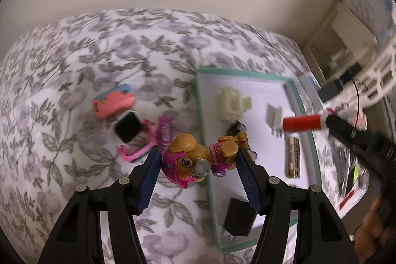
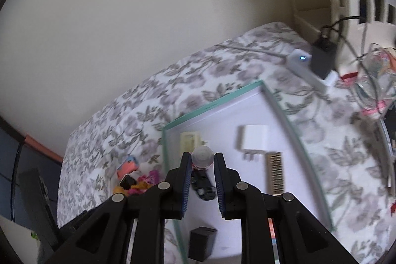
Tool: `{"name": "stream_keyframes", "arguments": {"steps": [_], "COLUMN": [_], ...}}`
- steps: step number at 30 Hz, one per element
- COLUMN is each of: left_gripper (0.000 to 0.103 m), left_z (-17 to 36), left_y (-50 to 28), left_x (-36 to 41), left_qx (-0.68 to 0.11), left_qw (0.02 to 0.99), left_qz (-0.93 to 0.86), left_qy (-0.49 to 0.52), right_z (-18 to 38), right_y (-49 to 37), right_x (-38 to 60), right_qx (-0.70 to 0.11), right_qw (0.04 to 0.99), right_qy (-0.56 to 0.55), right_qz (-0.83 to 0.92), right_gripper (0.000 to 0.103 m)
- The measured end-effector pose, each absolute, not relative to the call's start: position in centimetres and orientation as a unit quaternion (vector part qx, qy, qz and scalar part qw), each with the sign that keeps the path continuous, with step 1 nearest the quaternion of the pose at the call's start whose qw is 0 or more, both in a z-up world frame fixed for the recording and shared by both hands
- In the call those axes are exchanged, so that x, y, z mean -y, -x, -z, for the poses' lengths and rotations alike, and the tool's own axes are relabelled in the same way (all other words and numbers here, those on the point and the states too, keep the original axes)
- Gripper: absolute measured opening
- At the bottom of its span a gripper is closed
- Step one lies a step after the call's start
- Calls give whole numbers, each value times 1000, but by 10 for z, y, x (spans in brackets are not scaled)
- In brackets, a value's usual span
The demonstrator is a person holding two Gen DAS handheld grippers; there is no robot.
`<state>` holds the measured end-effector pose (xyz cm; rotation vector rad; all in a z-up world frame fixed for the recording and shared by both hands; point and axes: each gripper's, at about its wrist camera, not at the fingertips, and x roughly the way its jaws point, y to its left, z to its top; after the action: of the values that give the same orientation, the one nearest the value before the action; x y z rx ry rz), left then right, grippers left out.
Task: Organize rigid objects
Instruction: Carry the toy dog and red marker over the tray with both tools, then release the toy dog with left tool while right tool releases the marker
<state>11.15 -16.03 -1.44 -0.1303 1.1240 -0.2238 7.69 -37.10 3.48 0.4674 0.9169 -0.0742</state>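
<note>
2 grippers are held over a teal-rimmed tray [image 1: 303, 100] on a floral bedspread [image 1: 74, 61].

The left gripper [image 1: 198, 162] is angled down, its ribbed blue fingers [image 1: 151, 177] clamped on a glossy plastic puppy figure [image 1: 195, 157] at the tray's left rim. The right gripper [image 2: 202, 162] is closed on a cylindrical red-capped marker [image 1: 303, 123] above the tray's white floor, ahead of a blocky white plug [image 2: 255, 141].

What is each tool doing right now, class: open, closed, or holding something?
Left tool: closed on the toy puppy figure.
Right tool: closed on the red marker, seen end-on from its own camera.
</note>
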Motion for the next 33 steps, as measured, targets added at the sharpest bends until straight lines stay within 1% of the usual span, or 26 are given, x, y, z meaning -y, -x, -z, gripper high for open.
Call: {"name": "stream_keyframes", "arguments": {"steps": [4,7,24,33], "left_gripper": [64,64,64,64], "left_z": [19,26,53,54], "left_y": [-104,-101,-100,-101], "left_x": [188,201,220,222], "left_qx": [-532,-538,-565,-566], "left_qw": [838,832,814,813], "left_qz": [122,131,132,136], "left_qy": [19,5,-23,-22], "right_z": [-38,-34,24,31], "right_y": [-70,-67,-79,-78], "right_x": [388,399,399,406], "right_qx": [-441,-449,-522,-526], "right_qw": [868,863,815,806], "right_qy": [-218,-221,-243,-264], "right_qz": [63,71,64,72], "right_gripper": [20,20,20,20]}}
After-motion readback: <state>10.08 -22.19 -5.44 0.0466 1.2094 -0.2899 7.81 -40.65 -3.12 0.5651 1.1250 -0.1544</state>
